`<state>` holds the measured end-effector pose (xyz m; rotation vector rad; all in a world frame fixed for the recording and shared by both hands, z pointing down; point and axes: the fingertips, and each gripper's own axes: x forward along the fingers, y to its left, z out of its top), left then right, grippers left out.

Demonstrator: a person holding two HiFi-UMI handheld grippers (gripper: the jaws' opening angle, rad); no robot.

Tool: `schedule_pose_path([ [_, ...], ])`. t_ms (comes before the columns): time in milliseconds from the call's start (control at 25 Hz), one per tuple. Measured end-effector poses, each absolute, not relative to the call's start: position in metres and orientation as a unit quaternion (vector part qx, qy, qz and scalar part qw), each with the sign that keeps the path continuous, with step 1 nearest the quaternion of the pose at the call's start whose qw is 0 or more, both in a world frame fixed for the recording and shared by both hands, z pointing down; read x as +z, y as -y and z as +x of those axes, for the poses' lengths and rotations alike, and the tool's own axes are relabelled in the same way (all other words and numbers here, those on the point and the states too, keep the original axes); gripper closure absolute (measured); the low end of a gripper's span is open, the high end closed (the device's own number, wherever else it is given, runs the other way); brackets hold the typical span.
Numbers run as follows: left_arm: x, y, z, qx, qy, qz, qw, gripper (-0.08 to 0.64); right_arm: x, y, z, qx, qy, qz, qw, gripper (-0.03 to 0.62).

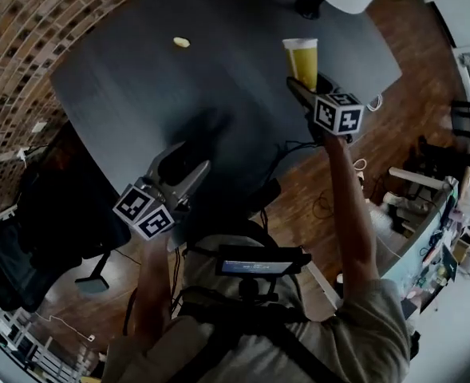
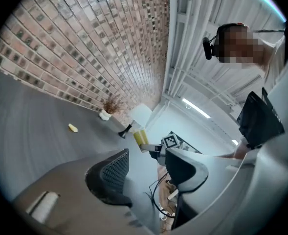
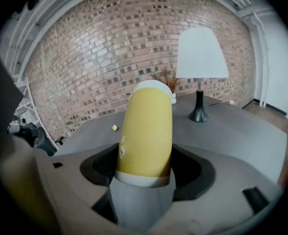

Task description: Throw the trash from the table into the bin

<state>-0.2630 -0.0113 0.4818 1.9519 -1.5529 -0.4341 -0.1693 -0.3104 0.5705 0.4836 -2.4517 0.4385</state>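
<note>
Carrying seems the step in hand, since the right tongs (image 3: 144, 166) grasp the yellow cup (image 3: 146, 129) over the desk (image 1: 219, 78) while the left tongs (image 2: 144, 168) hang released and empty, so next the cup must travel to a bin which no view shows.

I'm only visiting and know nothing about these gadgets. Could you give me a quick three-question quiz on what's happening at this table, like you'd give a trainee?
1. Pick one: what is the right gripper clamped on?
A. a yellow cup
B. a lamp
C. nothing
2. True or false: the left gripper has its jaws apart with nothing between them.
3. Fill in the blank: a small yellow scrap lies on the dark ____.

Key: 1 A; 2 true; 3 table.
</note>
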Motion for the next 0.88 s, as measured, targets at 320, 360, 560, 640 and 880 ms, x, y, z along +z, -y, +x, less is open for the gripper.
schedule_pose_path([
  [320, 0.452, 0.036, -0.166, -0.114, 0.509, 0.802, 0.29, 0.328, 0.547, 0.176, 0.038, 0.173, 0.933, 0.209, 0.237, 0.258],
  [360, 0.449, 0.039, -0.155, -0.103, 0.495, 0.813, 0.289, 0.328, 0.554, 0.158, 0.065, 0.181, 0.928, 0.226, 0.236, 0.258],
  [560, 0.44, 0.044, -0.086, -0.06, 0.447, 0.844, 0.29, 0.328, 0.608, 0.073, 0.166, 0.207, 0.902, 0.262, 0.275, 0.258],
  [640, 0.438, 0.042, -0.062, -0.045, 0.434, 0.852, 0.29, 0.328, 0.639, 0.041, 0.183, 0.222, 0.892, 0.258, 0.299, 0.256],
  [880, 0.428, 0.029, -0.006, -0.022, 0.411, 0.868, 0.279, 0.328, 0.72, -0.019, 0.184, 0.246, 0.872, 0.216, 0.364, 0.255],
])
